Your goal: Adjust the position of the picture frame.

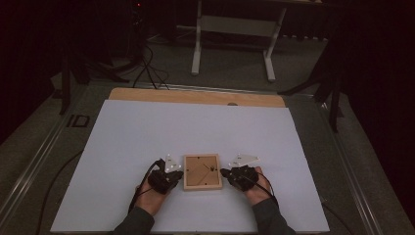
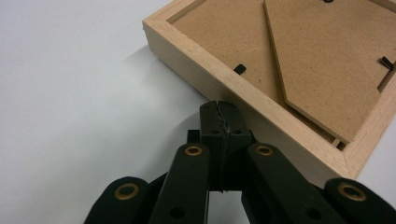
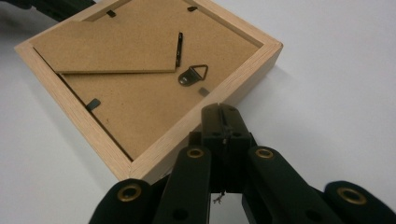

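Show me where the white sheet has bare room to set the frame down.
The white sheet is bare beyond the picture frame, up to the wooden table edge, and toward both side edges. It is crowded only beside the frame, between the left tool and right tool.

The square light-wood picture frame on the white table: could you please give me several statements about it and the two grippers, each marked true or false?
1. The square light-wood picture frame lies back side up, its brown fibreboard backing showing. True.
2. The left gripper has its jaws spread wide around a frame corner. False: the jaws are shut together, their tips at the frame's outer side.
3. A small metal triangular hanger sits on the backing. True.
4. The right gripper holds the frame lifted off the white table. False: the frame lies flat on the table, and the shut jaws are at its edge.
5. The grippers are on opposite sides of the frame. True.
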Available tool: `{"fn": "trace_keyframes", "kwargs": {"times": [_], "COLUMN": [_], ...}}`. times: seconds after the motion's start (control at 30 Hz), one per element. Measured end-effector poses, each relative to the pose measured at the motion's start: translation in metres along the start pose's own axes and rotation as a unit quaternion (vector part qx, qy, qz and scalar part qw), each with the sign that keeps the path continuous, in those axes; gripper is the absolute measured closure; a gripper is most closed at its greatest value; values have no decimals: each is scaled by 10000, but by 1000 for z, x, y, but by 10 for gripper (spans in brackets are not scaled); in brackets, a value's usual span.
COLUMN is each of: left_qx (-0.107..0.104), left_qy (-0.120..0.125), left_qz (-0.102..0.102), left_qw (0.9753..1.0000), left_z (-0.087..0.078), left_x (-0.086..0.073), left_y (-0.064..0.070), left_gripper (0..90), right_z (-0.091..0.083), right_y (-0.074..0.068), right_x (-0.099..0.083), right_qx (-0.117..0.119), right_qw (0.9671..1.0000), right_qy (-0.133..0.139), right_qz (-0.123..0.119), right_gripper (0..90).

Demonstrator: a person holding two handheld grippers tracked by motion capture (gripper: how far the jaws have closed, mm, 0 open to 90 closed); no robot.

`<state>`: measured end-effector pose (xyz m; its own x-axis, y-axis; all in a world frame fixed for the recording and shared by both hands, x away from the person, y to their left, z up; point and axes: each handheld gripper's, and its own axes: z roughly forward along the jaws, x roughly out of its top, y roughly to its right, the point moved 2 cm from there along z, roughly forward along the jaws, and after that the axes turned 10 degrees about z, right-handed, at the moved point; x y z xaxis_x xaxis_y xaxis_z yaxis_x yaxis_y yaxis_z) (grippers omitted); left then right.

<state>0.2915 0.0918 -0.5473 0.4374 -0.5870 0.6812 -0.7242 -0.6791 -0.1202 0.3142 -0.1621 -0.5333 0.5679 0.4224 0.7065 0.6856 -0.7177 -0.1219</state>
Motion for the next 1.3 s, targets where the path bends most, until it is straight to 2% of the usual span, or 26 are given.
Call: {"fn": "trace_keyframes", "kwargs": {"times": [0.13,0.3,0.47,0.53,0.73,1.07,1.3], "left_qx": [65,32,215,290,332,452,482], "left_qy": [7,63,9,-43,-66,-97,-97], "left_qz": [-119,-263,-452,-471,-572,-741,-748], "left_qw": [9999,9996,9987,9985,9978,9962,9960], "left_z": [4,5,7,8,10,8,9], "left_x": [1,0,1,2,3,0,1], "left_y": [-6,-12,-20,-24,-32,-40,-44], "left_gripper": [897,897,898,898,898,899,899], "right_z": [3,6,13,17,22,33,37], "right_y": [-2,-2,-4,-5,-4,-6,-4], "right_x": [3,5,10,13,17,27,33], "right_qx": [-66,-85,-131,-131,-92,-111,-126], "right_qw": [10000,9999,9997,9996,9995,9996,9996], "right_qy": [21,35,106,111,152,170,188], "right_qz": [21,45,172,201,269,199,178], "right_gripper": [899,899,900,900,900,900,900]}}
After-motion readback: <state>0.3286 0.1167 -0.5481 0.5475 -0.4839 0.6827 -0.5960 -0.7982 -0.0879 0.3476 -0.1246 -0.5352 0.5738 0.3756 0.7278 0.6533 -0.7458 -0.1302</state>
